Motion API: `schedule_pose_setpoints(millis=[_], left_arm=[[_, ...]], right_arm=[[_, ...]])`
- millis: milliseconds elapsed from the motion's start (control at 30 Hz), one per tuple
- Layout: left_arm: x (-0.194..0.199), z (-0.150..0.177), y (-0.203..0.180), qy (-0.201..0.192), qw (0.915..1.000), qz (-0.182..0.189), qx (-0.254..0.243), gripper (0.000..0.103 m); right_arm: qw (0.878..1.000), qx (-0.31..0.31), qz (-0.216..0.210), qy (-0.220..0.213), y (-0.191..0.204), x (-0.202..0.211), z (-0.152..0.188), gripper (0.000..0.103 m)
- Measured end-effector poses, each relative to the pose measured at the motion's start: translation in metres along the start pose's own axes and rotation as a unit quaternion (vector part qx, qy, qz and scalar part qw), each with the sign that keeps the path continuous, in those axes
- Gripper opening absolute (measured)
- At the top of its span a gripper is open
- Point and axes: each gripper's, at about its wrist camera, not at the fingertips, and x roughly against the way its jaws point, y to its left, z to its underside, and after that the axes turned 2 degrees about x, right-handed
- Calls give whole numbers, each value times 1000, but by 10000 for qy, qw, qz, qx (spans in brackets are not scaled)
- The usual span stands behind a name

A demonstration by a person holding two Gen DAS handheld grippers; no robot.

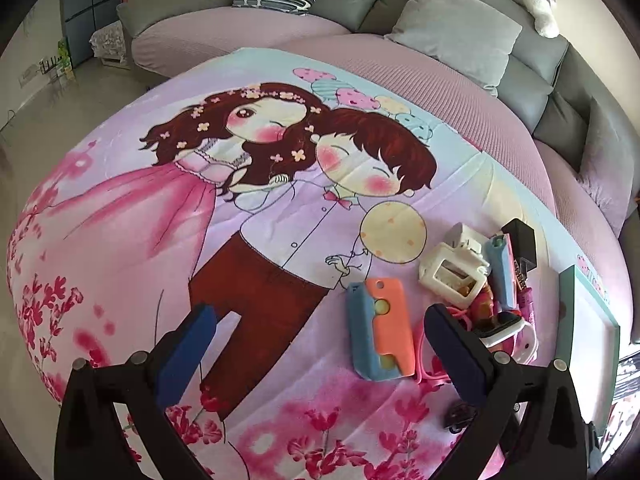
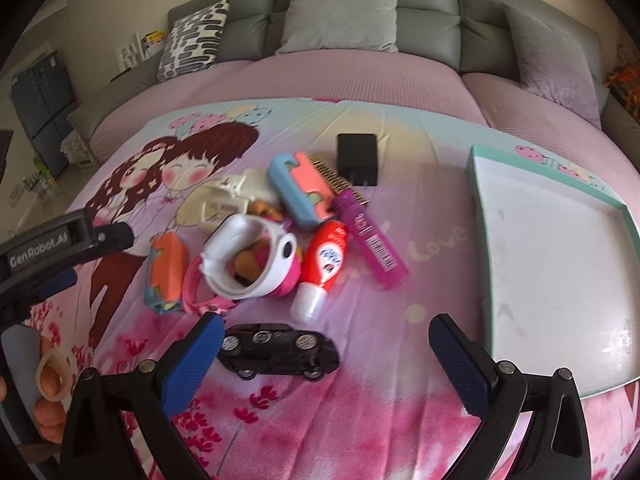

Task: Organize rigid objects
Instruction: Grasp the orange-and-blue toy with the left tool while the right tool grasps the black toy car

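Note:
A heap of small rigid things lies on a cartoon-print blanket. In the right wrist view a black toy car [image 2: 278, 350] sits just ahead of my open right gripper [image 2: 326, 340], near its left finger. Behind it are a white-and-pink toy watch [image 2: 250, 258], a red-and-white tube [image 2: 322, 268], a magenta tube [image 2: 374, 236], a blue-and-orange block [image 2: 302, 188], a second one [image 2: 166, 270] and a black charger [image 2: 357, 158]. My left gripper [image 1: 320, 328] is open above the blanket, with a blue-and-orange block [image 1: 380, 328] between its fingertips but not held.
A shallow teal-rimmed box lid [image 2: 478, 208] with a white inside lies at the right, seen also as the lid [image 1: 568, 304] in the left wrist view. A grey sofa back [image 2: 428, 28] with cushions runs behind. A white plastic toy [image 1: 454, 276] lies in the heap.

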Motion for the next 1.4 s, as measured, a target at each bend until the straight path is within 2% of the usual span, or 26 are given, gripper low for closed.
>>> schedule_pose_setpoints(millis=[167,300,500,633,733,833,900,1000,1167,1233,1300,1400], left_arm=[[-9,4,-8,168,9997,61,-171,103],[-14,5,-16,206,9992,-28,-356,103],[-32,8,-19,456,9986,79,-268,103],[-37,11,-24,436,9980,-210,-409,103],[-39,12,-22,471,9974,-293,-459,103],[-32,9,-15,337,9952,-733,-548,103],[-27,9,-10,244,9944,-880,-526,103],[-29,7,-4,274,9960,-767,-361,103],[-32,10,-11,282,9959,-674,-531,102],[-31,10,-13,272,9964,-585,-552,92],[-34,9,-14,334,9967,-507,-529,74],[-36,9,-15,391,9974,-367,-485,60]], right_arm=[[9996,108,-130,244,12,-14,9,103],[9995,36,-115,277,11,-19,11,103],[9992,-36,-174,353,8,-24,13,103],[9993,-49,-150,351,7,-22,14,103],[9992,-40,-146,357,6,-22,14,103],[9993,-45,-136,338,5,-19,14,103],[9993,-40,-129,340,4,-19,14,103],[9993,-31,-139,359,5,-20,15,103],[9993,-38,-144,344,6,-20,15,103],[9993,-63,-162,340,6,-20,15,99],[9992,-73,-199,330,6,-19,15,95],[9992,-54,-235,323,7,-20,14,86]])
